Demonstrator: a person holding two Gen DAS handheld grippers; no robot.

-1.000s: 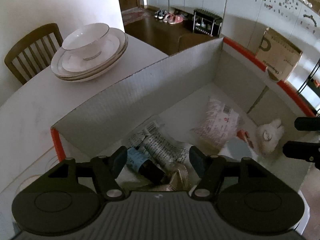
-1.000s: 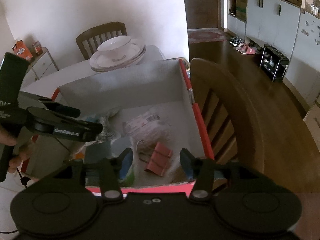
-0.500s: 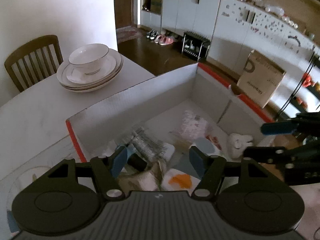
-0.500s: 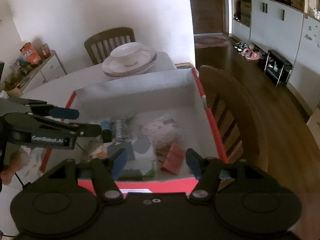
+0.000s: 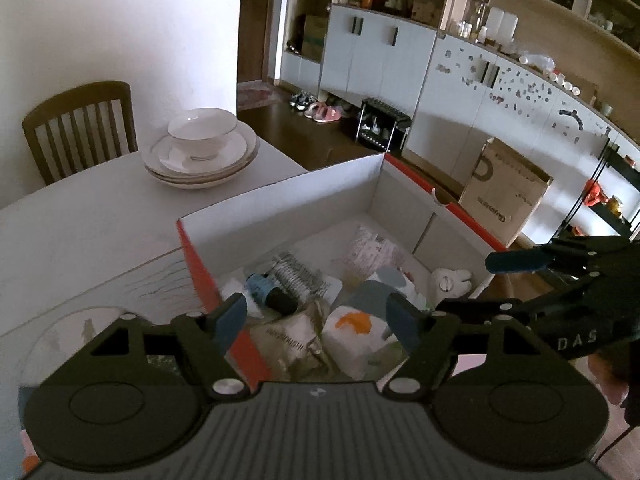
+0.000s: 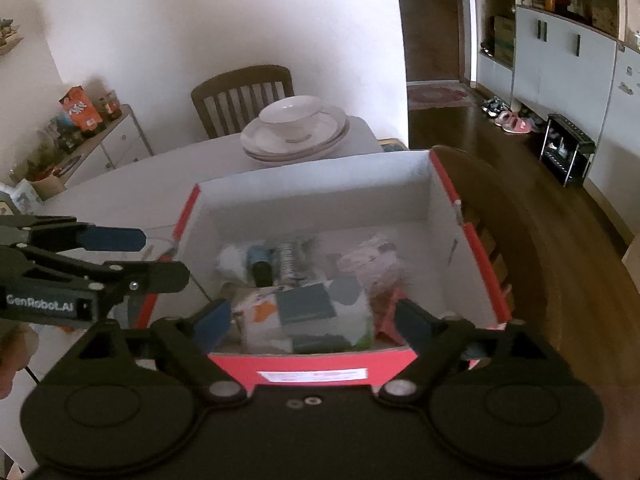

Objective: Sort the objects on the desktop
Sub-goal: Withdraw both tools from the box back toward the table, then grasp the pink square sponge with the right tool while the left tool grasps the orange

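An open red cardboard box (image 5: 300, 200) (image 6: 320, 192) with white inner walls holds several items: a dark bottle (image 5: 272, 294) (image 6: 258, 264) with a blue end, a crinkled foil packet (image 5: 298, 276), a pink-printed packet (image 5: 370, 252), a white plush toy (image 5: 446, 280), a white pack with an orange mark (image 5: 352, 328) (image 6: 264, 316) and a red clip (image 6: 386, 320). My left gripper (image 5: 316, 320) (image 6: 140, 258) hovers at the box's left side, jaws opening, nothing between them. My right gripper (image 6: 312, 320) (image 5: 492, 284) hangs over the near red rim, jaws opening and empty.
The box sits on a white table (image 5: 80, 232). A bowl on stacked plates (image 5: 200, 152) (image 6: 296, 128) stands behind it. A wooden chair (image 5: 80, 124) is at the far side, another chair (image 6: 508, 232) at the box's right. A brown carton (image 5: 504, 200) stands on the floor.
Both grippers have drawn back and upward from inside the box, and both jaws stand wider. The left one now sits farther out over the box's left edge.
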